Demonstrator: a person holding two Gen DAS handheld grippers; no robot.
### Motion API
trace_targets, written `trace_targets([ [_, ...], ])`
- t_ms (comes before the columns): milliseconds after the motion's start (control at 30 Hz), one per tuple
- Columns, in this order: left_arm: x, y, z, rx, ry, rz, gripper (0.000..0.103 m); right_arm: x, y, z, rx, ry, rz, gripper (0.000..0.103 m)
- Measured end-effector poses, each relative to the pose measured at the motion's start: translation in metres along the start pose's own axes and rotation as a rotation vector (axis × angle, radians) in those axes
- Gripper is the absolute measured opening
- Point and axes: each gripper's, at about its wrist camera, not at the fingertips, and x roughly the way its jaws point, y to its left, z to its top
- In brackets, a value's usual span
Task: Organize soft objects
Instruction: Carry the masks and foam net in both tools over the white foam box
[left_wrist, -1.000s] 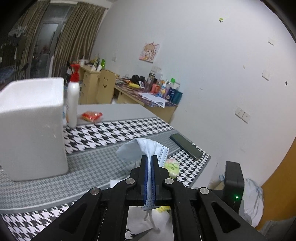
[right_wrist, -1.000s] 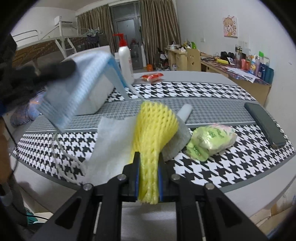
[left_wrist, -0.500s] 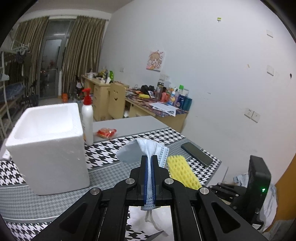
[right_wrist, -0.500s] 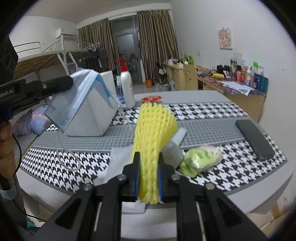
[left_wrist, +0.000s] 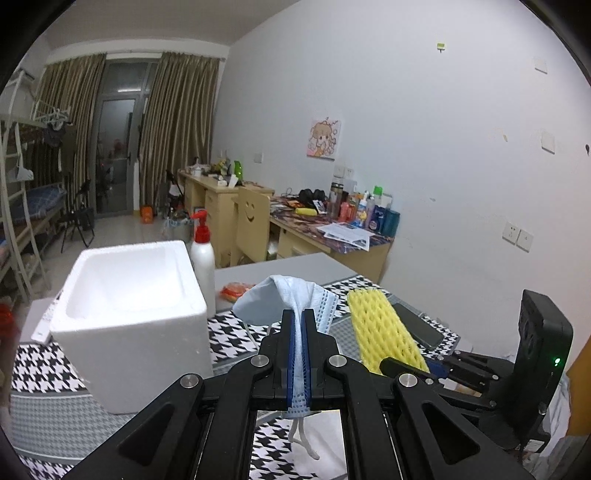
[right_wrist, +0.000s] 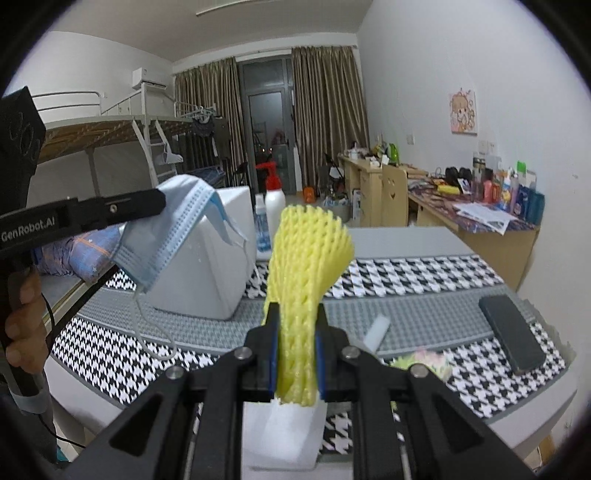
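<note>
My left gripper (left_wrist: 298, 317) is shut on a light blue face mask (left_wrist: 291, 293), whose ear loops dangle below the fingers. In the right wrist view the same mask (right_wrist: 173, 229) hangs from the left gripper (right_wrist: 155, 203) beside the white foam box (right_wrist: 210, 258). My right gripper (right_wrist: 295, 317) is shut on a yellow foam net sleeve (right_wrist: 308, 254), held upright above the table; that sleeve (left_wrist: 384, 332) also shows to the right in the left wrist view. The open foam box (left_wrist: 129, 314) stands on the left of the houndstooth table.
A white pump bottle with a red top (left_wrist: 202, 254) stands behind the box. A dark phone (right_wrist: 511, 332), a green-pink soft packet (right_wrist: 424, 363), a white foam piece (right_wrist: 378, 328) and white tissue (right_wrist: 284, 428) lie on the table. Desks and a chair (left_wrist: 253, 221) stand beyond.
Both grippers have risen with their loads; the table and box now sit lower in view. The yellow sleeve has come up off the table into the left wrist view.
</note>
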Motion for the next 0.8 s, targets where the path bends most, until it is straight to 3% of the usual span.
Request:
trace_targets([
  [800, -0.005, 0.025, 0.04, 0.011, -0.065, 0.072, 0.004, 0.016, 0.021, 0.052, -0.04, -0.076, 0.032, 0.019],
])
